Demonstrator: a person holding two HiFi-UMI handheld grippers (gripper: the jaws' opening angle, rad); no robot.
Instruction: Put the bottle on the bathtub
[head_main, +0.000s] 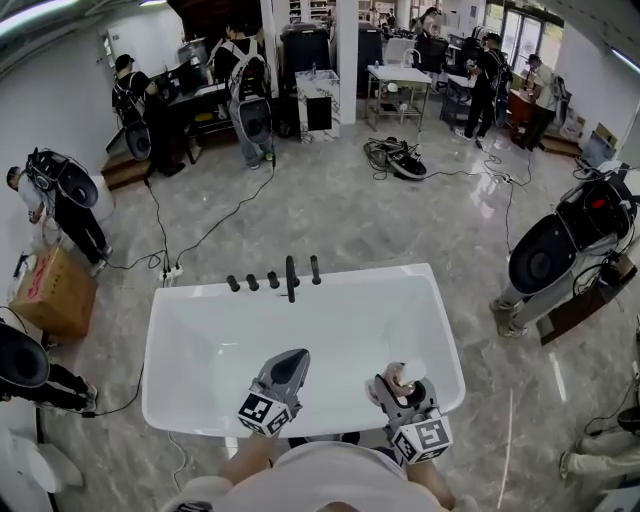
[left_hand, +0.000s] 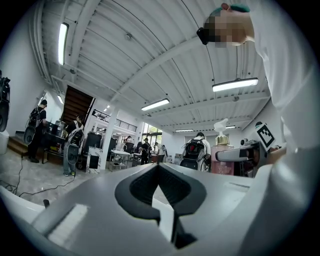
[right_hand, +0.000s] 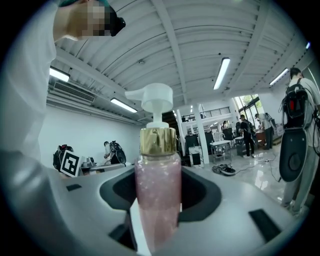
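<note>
Right gripper (head_main: 398, 392) is seen over the near right corner of the white oval freestanding bathtub (head_main: 380, 275), jaws clamped on the clear pink pump bottle with gold collar and white pump head (right_hand: 157, 185). The bottle is gripped low on its body and kept upright. This is judged to be so that its base can be set flat on the bathtub rim and the pump head is left clear of the jaws. The bottle is carried above the bathtub's near right edge and is not yet resting on any part of it; the placing step is judged unfinished. Left gripper (head_main: 288, 362) is held over the near middle of the bathtub basin, jaws closed together with nothing between them. It is apparently kept idle and apart from the bottle so the route to the rim is not obstructed. Black tap fittings (head_main: 290, 278) are noted on the bathtub's far rim, well apart from the bottle, so the near right rim is judged the likelier resting place.
</note>
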